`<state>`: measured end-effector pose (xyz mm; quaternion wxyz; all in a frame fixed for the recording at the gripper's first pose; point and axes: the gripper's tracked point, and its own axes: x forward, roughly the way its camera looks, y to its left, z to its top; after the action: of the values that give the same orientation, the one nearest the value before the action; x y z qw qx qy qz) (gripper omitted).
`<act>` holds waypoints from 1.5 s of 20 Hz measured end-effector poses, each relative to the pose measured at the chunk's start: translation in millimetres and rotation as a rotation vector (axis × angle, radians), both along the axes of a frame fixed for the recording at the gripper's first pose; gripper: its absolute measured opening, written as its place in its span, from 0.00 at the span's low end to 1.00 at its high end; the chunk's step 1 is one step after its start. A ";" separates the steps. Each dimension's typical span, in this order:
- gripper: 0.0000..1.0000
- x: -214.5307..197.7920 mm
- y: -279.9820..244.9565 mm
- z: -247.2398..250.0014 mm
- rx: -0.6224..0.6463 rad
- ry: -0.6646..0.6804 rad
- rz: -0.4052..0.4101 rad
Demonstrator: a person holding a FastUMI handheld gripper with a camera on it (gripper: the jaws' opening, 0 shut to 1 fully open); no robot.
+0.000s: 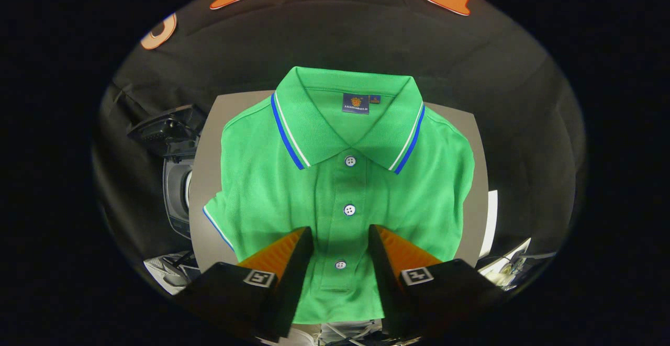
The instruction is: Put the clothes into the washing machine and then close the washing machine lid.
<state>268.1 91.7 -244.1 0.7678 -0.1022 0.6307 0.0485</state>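
While the gripper hovers over it with fingers spread apart and clamped on nothing, the folded green knit polo shirt with blue-and-white striped collar trim lies flat, buttoned, on a grey rectangular tabletop, its lower placket and nearest white button between the fingers. Item to the left, beside the table: a dark grey washing machine with raised lid, well apart from the shirt. Risks, as judged: a pinch taking only the top layer would let the fold open and the cloth trail or snag on the table edge; a shallow bite could slip. Obscured: the shirt's near hem behind the fingers; the drum opening is hard to make out; clutter at the near corners is unidentifiable.
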 end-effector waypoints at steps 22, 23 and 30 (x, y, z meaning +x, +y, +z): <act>0.08 -5.6 2.7 57.4 0.491 -0.892 -0.162; 0.08 -7.8 3.9 66.8 0.524 -0.929 -0.172; 0.08 -23.9 15.5 133.4 0.702 -1.157 -0.117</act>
<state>244.3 107.2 -110.7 0.9707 0.1777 0.0697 0.1462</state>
